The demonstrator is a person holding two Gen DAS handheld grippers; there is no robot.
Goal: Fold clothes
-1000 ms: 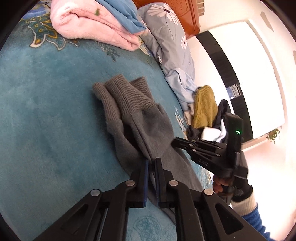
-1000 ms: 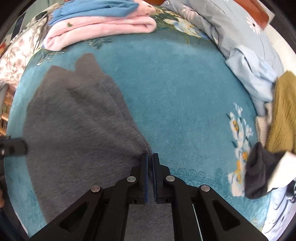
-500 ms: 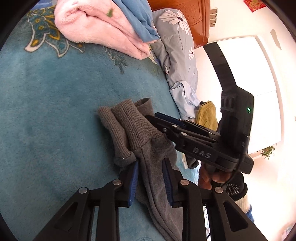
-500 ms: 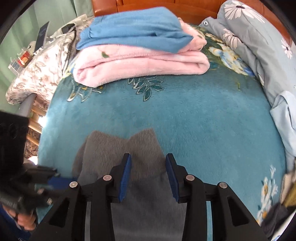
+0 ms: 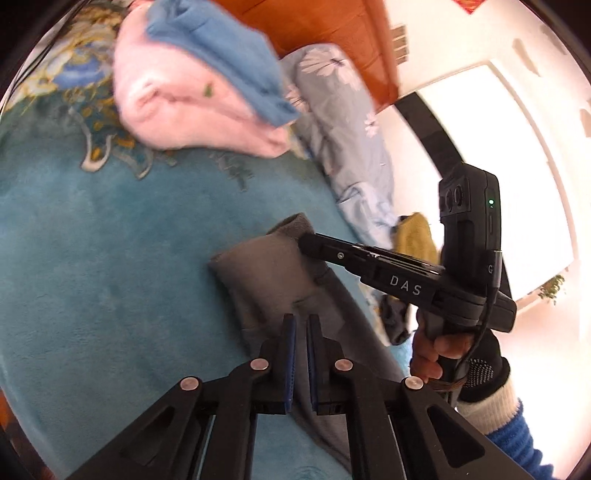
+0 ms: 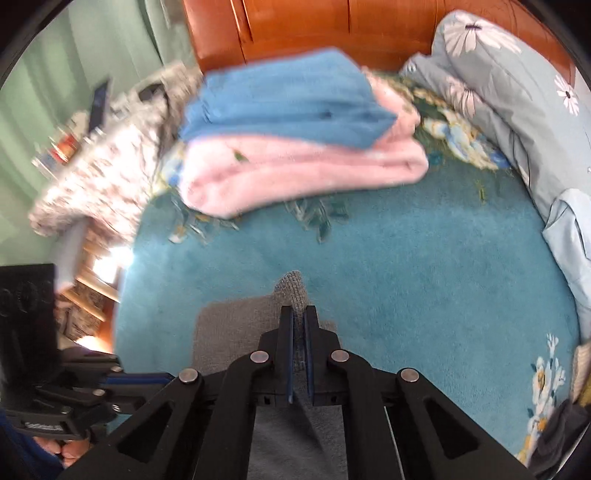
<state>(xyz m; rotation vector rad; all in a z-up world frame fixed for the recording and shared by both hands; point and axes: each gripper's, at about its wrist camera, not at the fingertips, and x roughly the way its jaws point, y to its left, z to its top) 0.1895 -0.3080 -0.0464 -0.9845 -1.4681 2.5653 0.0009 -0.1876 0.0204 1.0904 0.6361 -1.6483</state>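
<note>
Grey garment: lies folded on the teal bedspread, lower centre of both views; a ribbed cuff pokes out at its far edge
Left tongs: at bottom centre of the left view, blue pads nearly together with a thin fold of the grey garment between them
Right tongs: at bottom centre of the right view, pads drawn close, nipping the grey cloth just below the cuff; in the left view they reach in from the right, tips on the garment's far end
Right hand: grips the handle at lower right of the left view, in a blue sleeve
Folded blankets: pink with blue on top, upper centre of the right view, well apart from the garment
Pillow: grey with daisy print, upper right
Headboard: orange wood, along the top edge
Yellow garment: right of centre in the left view, beyond the bedspread's edge
</note>
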